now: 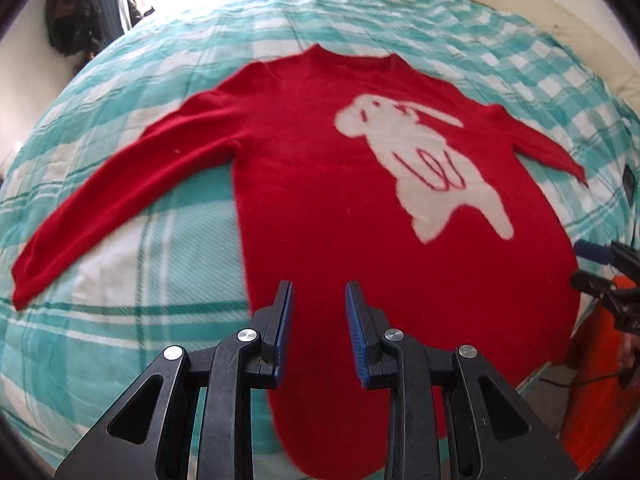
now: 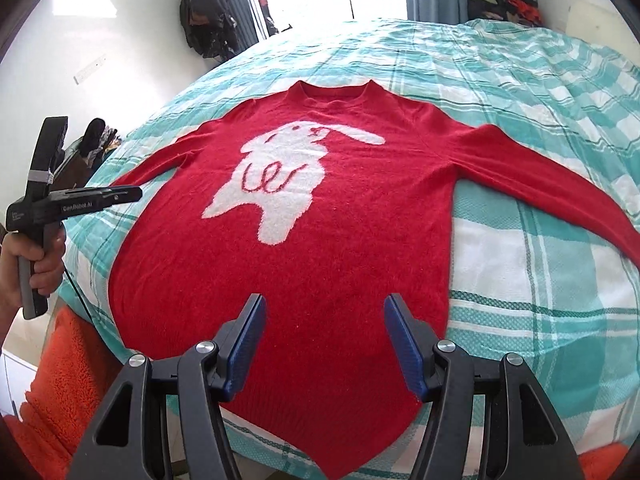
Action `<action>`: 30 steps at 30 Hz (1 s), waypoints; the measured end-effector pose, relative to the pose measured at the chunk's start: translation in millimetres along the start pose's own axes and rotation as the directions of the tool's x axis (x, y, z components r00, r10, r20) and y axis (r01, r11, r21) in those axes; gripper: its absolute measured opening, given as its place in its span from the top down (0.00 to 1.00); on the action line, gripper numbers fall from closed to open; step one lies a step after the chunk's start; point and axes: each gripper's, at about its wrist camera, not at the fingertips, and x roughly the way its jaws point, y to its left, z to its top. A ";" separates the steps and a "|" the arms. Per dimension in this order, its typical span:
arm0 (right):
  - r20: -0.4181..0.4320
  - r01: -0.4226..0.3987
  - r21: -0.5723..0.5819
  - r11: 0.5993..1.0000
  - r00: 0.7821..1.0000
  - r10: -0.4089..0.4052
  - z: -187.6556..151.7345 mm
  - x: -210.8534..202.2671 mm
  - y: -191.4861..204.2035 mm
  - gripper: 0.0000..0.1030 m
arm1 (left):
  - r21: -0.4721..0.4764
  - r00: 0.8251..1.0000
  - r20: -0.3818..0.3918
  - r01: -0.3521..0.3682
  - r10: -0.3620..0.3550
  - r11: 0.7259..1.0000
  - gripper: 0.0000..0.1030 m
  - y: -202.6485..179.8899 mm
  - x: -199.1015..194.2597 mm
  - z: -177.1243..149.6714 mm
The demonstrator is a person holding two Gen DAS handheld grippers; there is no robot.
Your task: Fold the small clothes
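Observation:
A small red sweater [image 1: 312, 184] with a white rabbit design lies flat and face up on the bed, both sleeves spread out; it also shows in the right wrist view [image 2: 352, 248]. My left gripper [image 1: 319, 294] is open and empty, hovering above the sweater's lower left part near the hem. My right gripper [image 2: 325, 304] is open wide and empty above the hem's middle. The right gripper also shows at the right edge of the left wrist view [image 1: 592, 266], and the left gripper at the left of the right wrist view [image 2: 132, 194].
The bed is covered by a teal and white checked blanket [image 1: 120, 264], also seen in the right wrist view [image 2: 540, 280]. An orange fleece sleeve [image 2: 68, 372] is at the near edge. Dark bags hang on the wall by the window [image 2: 204, 12].

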 end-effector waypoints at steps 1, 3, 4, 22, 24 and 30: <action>-0.031 -0.003 -0.011 1.000 1.000 0.003 -4.5 7.3 -0.2 0.41 | 0.008 0.999 -0.031 -0.015 0.015 1.000 0.73 -8.0 8.0 -14.4; -0.127 0.008 -0.014 1.000 0.992 -0.010 -22.2 24.2 -4.0 0.41 | 0.023 0.998 0.002 -0.067 0.067 0.997 0.73 -15.3 8.5 -39.0; -0.170 0.021 -0.011 1.000 0.985 -0.022 -33.9 31.0 -6.4 0.40 | 0.024 0.997 0.004 -0.082 0.082 0.996 0.73 -17.1 5.7 -45.6; -0.211 0.123 -0.144 0.982 0.966 -0.152 -75.8 38.1 12.3 0.30 | -0.055 0.980 -0.012 -0.198 0.198 0.979 0.73 -29.3 -7.2 -62.6; -0.215 0.131 -0.156 0.979 0.963 -0.163 -78.0 39.8 14.1 0.29 | -0.051 0.978 -0.012 -0.207 0.207 0.977 0.73 -30.9 -8.2 -64.9; -0.234 0.130 -0.150 0.980 0.958 -0.163 -82.4 40.6 13.8 0.29 | -0.051 0.975 -0.019 -0.220 0.220 0.974 0.73 -33.9 -11.1 -74.8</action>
